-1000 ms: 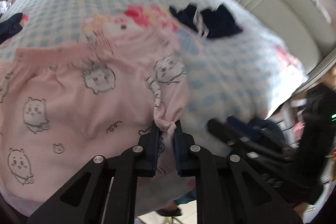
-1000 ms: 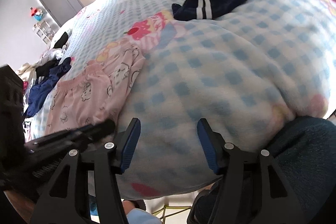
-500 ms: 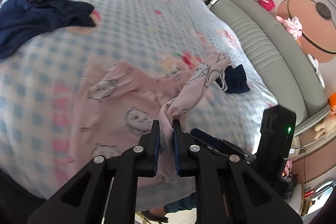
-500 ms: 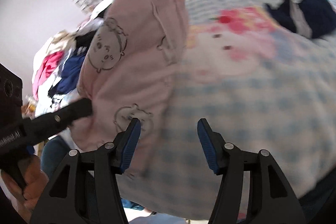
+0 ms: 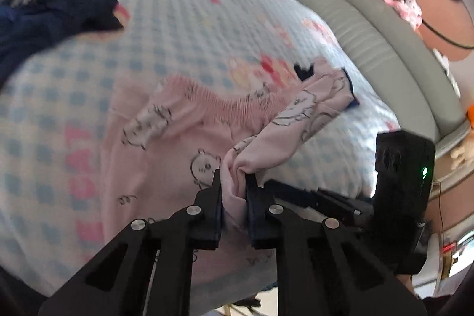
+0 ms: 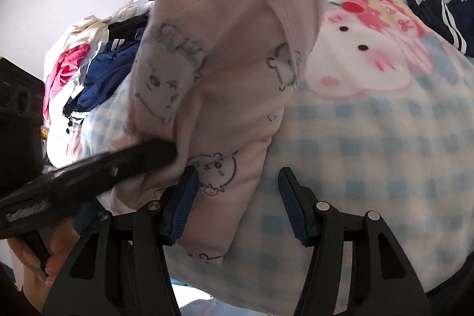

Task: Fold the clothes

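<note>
A: Fingers. Left gripper has its jaws pinched on a bunched corner of the pink printed garment. Right gripper stands with jaws spread, nothing between them; its left finger sits just beside the garment's near hem.

B: Where does the garment lie?

A: On the blue-checked blanket, near edge of the bed. Far part with the gathered waistband lies flat. The right portion is lifted into a loose fold rising from the left gripper's pinch. In the right wrist view it hangs up as a raised flap.

B: Handling?

A: Judged light, thin and very soft. It crumples at the pinch and sags between supports, so it won't hold a crease alone. The fleecy blanket probably drags on it. Not fragile, not slippery.

B: Where to take hold?

A: At hems and corners, single layer if possible. The present pinch gathers several folds, which may twist the edge. A second hold on the near hem by the open right gripper would keep that edge straight.

B: Anything else?

A: Dark navy clothes far left, another striped navy piece far right, well apart from the pink one.
</note>
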Available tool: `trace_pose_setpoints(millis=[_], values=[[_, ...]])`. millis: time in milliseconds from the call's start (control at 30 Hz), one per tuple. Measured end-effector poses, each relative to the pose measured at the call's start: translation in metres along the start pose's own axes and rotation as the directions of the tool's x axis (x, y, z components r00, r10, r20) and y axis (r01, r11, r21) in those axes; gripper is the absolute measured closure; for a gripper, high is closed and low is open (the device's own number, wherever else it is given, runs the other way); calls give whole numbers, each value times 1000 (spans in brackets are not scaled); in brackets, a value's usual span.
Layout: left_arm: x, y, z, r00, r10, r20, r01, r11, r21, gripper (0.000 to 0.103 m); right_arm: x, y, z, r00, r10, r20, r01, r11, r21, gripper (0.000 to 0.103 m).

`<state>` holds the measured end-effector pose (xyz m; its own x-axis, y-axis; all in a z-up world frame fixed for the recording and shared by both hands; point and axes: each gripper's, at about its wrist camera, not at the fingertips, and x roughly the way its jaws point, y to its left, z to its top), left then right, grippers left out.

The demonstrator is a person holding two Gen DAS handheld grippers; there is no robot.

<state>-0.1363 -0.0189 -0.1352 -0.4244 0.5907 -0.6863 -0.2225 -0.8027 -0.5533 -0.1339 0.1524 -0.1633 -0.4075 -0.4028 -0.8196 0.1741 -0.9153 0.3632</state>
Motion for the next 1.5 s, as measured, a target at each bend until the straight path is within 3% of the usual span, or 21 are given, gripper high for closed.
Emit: trace_pose_setpoints(millis=[167, 267, 333, 433, 533, 633, 733, 800, 833, 933, 1033, 1133, 1167, 1200, 1233, 1267, 1333, 1500], values=[[-31, 32, -11, 996, -32, 79, 46, 982, -184, 92, -11, 12, 0, 998, 28, 47, -27, 1000, -16, 45], [-37, 62, -24, 997, -35, 74, 56, 952, -303, 92, -24, 5, -6, 989, -19, 145, 13, 999, 45, 45], [-26, 75, -31, 998, -41, 38, 52, 938, -341, 92, -18, 0, -9, 993, 2, 122, -11, 998, 68, 44], [-10, 88, -36, 998, -5, -61, -16, 940, -340, 87, -4, 6, -16, 998, -3, 56, 1, 999, 36, 44], [-27, 90, -38, 999, 18, -33, -28, 941, -338, 82, 7, 14, -24, 1000, -24, 10, 24, 1000, -11, 44], [-49, 90, -39, 996, 94, 3, -89, 947, -310, 64, 7, 14, -27, 1000, 8, -1, -8, 1000, -8, 44], [-53, 94, -46, 1000, 19, -3, -19, 949, -314, 59, 5, 14, -26, 998, 69, -8, -69, 998, 4, 44], [-46, 93, -51, 1000, 14, -19, -19, 955, -298, 57, 8, 17, -27, 997, 73, -15, -73, 997, 0, 44], [-40, 91, -53, 999, 35, -34, -43, 960, -278, 60, 11, 18, -27, 998, 67, -18, -67, 998, -4, 41], [-38, 81, -56, 987, 159, -29, -162, 965, -208, 84, 18, 23, -28, 998, 51, -29, -51, 999, -17, 41], [-44, 82, -56, 973, 226, -47, -231, 946, -229, 91, 16, 24, -27, 1000, 14, -23, -15, 1000, -18, 43], [-55, 88, -56, 971, 236, -43, -238, 929, -284, 90, 0, 19, -24, 997, -75, 3, 75, 996, -49, 42], [-57, 91, -56, 976, 215, -41, -217, 927, -305, 85, -3, 19, -25, 997, -75, 3, 75, 996, -47, 41], [-58, 95, -56, 988, 147, -39, -151, 932, -331, 78, -5, 17, -25, 998, -55, -1, 55, 998, -36, 41], [-56, 99, -55, 994, 98, -38, -106, 931, -349, 58, -4, 14, -26, 1000, -12, -15, 12, 1000, -18, 41], [-53, 101, -54, 998, 56, -37, -65, 929, -364, 49, 0, 13, -26, 998, 47, -36, -47, 999, 9, 41], [-44, 97, -49, 999, 13, -44, -27, 937, -349, 48, 12, 11, -26, 990, 124, -69, -120, 991, 61, 38], [-29, 100, -40, 997, 29, -71, -51, 941, -334, 50, 25, 19, -26, 986, 153, -67, -148, 986, 78, 36]])
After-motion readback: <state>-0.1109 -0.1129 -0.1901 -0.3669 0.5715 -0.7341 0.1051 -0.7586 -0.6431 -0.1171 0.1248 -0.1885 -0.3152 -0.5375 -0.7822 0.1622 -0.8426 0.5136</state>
